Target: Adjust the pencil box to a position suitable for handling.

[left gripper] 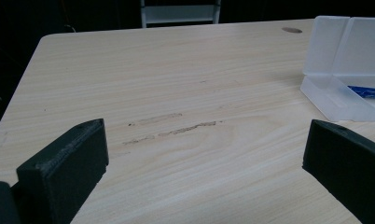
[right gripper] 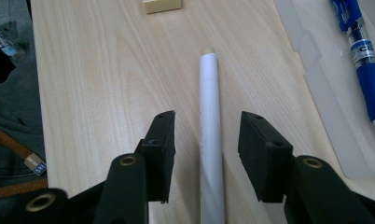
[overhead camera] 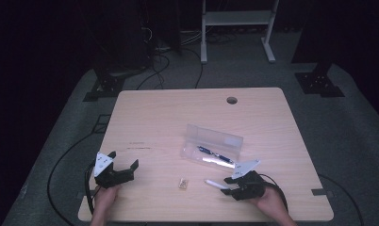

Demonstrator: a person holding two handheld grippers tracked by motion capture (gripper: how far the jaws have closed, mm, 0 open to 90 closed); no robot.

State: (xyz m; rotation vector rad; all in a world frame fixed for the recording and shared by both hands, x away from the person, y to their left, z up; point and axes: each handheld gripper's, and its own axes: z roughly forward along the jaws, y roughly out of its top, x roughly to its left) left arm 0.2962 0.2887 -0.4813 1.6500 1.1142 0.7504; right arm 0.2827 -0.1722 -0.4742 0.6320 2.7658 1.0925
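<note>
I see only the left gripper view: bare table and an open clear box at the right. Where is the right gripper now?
Observer: The right gripper straddles a white pen lying on the table; pads not pressing it.
Operator: What is inside the box?
Observer: The clear box holds a blue pen.
Operator: Anything else loose?
Observer: A small tan piece lies between both grippers, near the front edge.

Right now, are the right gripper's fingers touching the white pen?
Apart. In the right gripper view, the fingers straddle the white pen, with bare table visible on both sides of it.
</note>
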